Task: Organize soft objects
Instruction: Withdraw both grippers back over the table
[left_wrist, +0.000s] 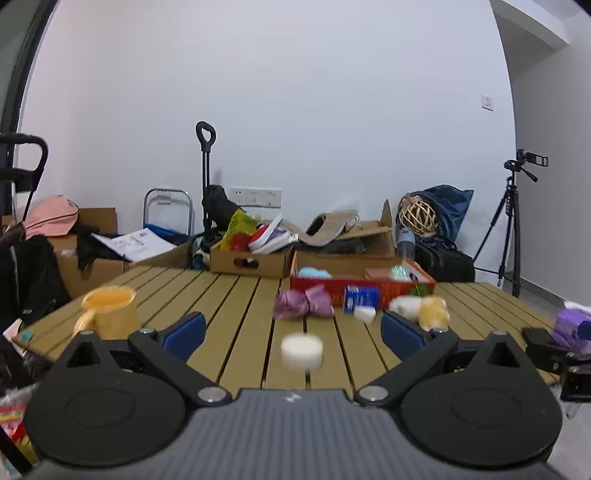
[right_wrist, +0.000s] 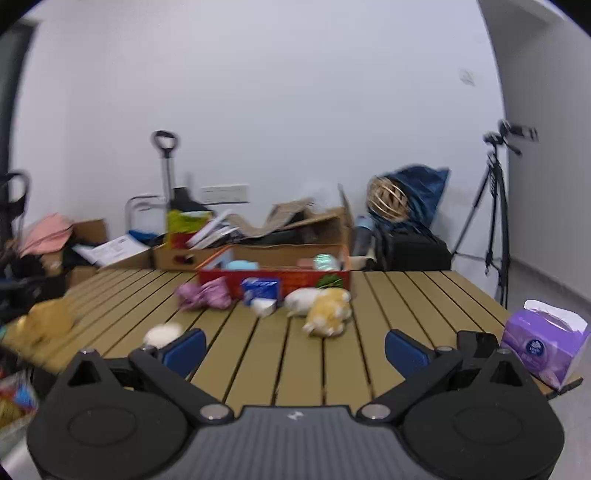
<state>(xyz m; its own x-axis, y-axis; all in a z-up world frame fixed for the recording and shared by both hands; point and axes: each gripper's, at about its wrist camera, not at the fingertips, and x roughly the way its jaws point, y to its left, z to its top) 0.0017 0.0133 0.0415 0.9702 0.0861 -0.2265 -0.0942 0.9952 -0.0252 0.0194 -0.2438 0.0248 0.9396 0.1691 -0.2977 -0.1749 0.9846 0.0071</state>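
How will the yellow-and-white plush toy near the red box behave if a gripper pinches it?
The plush toy looks stuffed and rounded, so it will probably squash and sag rather than hold shape. It lies slumped on the slatted table, likely light, and should slide rather than roll when pushed.

The room is evenly and softly lit from overhead, fairly bright, with the white wall a flat pale grey and no glare on it. Shadows are faint; only thin dark lines sit between the slats of the table. Both views bulge like a fishbowl, black corners at 10 and 2 o'clock, wall edges bowing inward. The left view is fairly sharp far off, but the white round block and the plush toy smear. The right view is blurred all over: the tripod doubles, and the yellow cup at 9 o'clock is a smudge
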